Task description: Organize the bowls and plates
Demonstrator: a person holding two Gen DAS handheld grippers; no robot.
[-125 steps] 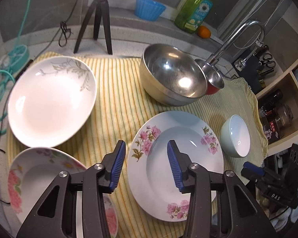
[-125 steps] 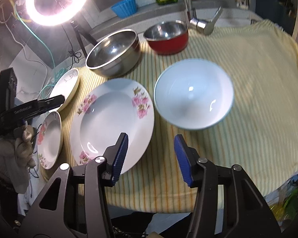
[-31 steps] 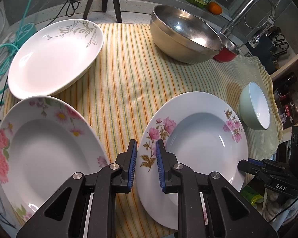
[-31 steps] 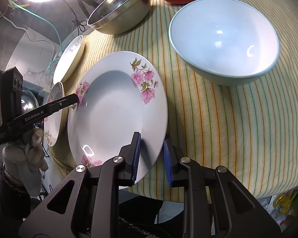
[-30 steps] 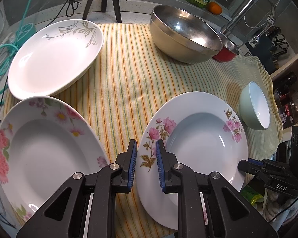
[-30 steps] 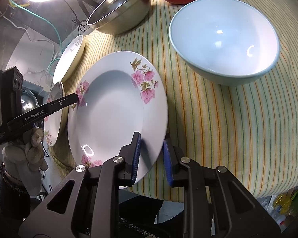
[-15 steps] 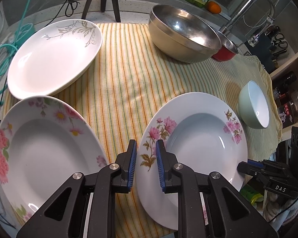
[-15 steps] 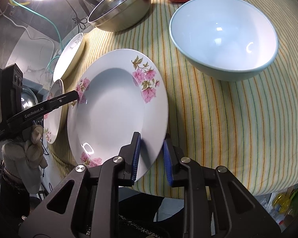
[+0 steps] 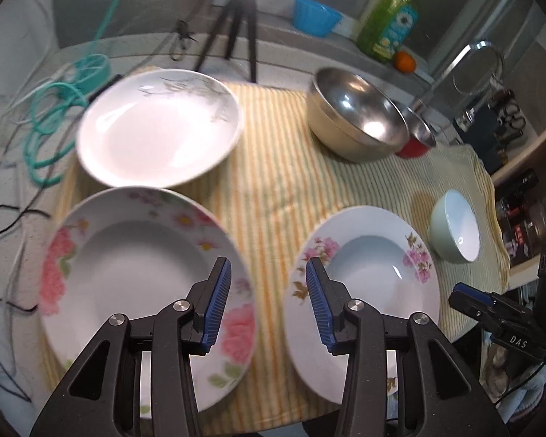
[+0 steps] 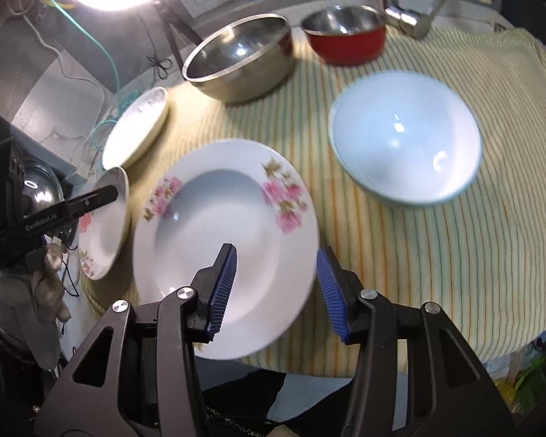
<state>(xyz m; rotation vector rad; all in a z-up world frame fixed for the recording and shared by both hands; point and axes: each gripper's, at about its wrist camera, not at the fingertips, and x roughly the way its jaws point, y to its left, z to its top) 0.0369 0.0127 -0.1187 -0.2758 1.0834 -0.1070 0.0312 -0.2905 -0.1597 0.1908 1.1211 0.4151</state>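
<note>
A deep plate with pink flowers (image 9: 371, 276) (image 10: 222, 233) lies on the striped cloth (image 9: 273, 182) near its front edge. My left gripper (image 9: 268, 302) is open above the gap between that plate and a second flowered plate (image 9: 127, 276) to its left. My right gripper (image 10: 277, 287) is open, its jaws on either side of the first plate's near rim, touching nothing. A white plate with a grey leaf pattern (image 9: 160, 127) lies at the back left. A pale blue bowl (image 10: 406, 138) (image 9: 455, 225) stands right of the flowered plate.
A large steel bowl (image 9: 356, 109) (image 10: 240, 54) and a small red pot (image 10: 345, 36) stand at the back by the tap (image 9: 469, 62). A tripod (image 9: 236, 22), teal cable (image 9: 51, 116), soap bottle (image 9: 393, 22) and blue cup (image 9: 315, 18) lie behind the cloth.
Both grippers were shut on opposite rims of the pink-flowered plate; now both are open and drawn back, and the plate lies on the cloth.
</note>
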